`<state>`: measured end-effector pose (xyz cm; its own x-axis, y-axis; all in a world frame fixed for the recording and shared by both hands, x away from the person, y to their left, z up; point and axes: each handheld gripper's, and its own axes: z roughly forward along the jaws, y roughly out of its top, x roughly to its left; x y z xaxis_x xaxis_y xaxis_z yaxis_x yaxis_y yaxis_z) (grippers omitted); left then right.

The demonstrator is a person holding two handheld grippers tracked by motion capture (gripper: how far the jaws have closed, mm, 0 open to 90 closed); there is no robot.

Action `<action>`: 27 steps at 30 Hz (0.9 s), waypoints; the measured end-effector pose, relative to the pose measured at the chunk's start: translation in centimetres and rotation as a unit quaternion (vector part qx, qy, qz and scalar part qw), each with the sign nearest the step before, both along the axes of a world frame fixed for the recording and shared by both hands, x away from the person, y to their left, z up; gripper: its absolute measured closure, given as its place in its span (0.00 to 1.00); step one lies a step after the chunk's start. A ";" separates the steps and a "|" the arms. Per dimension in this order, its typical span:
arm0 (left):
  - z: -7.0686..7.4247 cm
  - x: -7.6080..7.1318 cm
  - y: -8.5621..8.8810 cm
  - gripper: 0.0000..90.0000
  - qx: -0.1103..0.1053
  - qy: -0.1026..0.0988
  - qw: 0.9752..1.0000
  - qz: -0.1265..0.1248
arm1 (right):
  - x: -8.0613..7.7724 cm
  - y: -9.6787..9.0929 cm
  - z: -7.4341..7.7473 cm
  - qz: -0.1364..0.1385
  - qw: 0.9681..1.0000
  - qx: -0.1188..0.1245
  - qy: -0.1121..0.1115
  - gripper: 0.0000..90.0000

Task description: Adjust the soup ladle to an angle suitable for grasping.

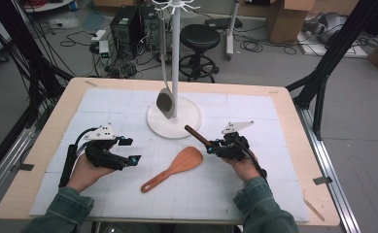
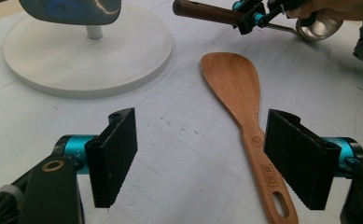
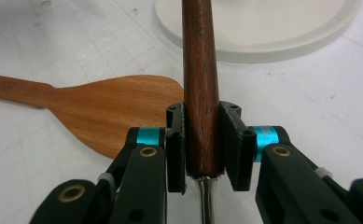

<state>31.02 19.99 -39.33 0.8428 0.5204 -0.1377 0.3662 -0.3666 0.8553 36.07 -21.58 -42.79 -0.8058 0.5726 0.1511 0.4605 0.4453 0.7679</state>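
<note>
While right tool (image 3: pixel 202 149) clamps ladle handle (image 3: pixel 200 88), left tool (image 2: pixel 207 158) gapes empty beside wooden spatula (image 2: pixel 237 93).

Grey floor (image 1: pixel 274 68), black stool (image 1: pixel 199 36), computer towers (image 1: pixel 128 26), cardboard boxes (image 1: pixel 286 17), tangled cables (image 1: pixel 259 46)

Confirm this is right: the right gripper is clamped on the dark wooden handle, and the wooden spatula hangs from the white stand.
Not quite. The right gripper is clamped on the dark wooden handle, but the wooden spatula lies flat on the table mat, as the high view shows. A metal utensil hangs from the white stand.
</note>
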 end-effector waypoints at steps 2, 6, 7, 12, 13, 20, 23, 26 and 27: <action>0.0 0.1 -0.1 0.30 -0.003 0.001 1.000 -0.002 | -0.1 0.2 0.1 0.000 1.000 0.003 -0.001 0.82; 0.0 0.1 -0.3 0.30 -0.001 0.001 1.000 -0.003 | -0.3 0.5 0.2 0.008 1.000 0.007 -0.003 0.82; 0.0 0.1 -0.3 0.30 -0.002 0.002 1.000 -0.003 | -0.4 0.6 0.3 0.008 1.000 0.008 -0.002 0.82; 0.1 0.1 -0.5 0.31 -0.004 0.001 1.000 -0.001 | -0.6 0.9 0.5 0.016 1.000 0.014 -0.005 0.82; 0.1 0.1 -0.5 0.31 -0.005 0.002 1.000 -0.001 | -0.7 1.0 0.6 0.019 1.000 0.014 -0.005 0.82; 0.1 0.3 -0.8 0.32 -0.005 0.003 1.000 -0.004 | -1.0 1.5 0.9 0.026 0.999 0.020 -0.006 0.82; 0.1 0.3 -0.9 0.32 -0.006 0.005 1.000 -0.003 | -1.1 1.7 1.0 0.031 0.999 0.023 -0.009 0.82; 0.1 0.3 -1.0 0.32 -0.005 0.004 1.000 -0.004 | -1.2 2.0 1.1 0.035 0.999 0.023 -0.009 0.82; 0.1 0.3 -1.1 0.32 -0.006 0.004 1.000 -0.005 | -1.3 2.1 1.2 0.036 0.999 0.024 -0.009 0.82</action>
<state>31.36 18.92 -39.20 0.8465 0.5106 -0.1505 0.3693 -0.3597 0.8569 34.79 -19.51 -41.63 -0.8477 0.5050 0.1624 0.4147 0.4401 0.7965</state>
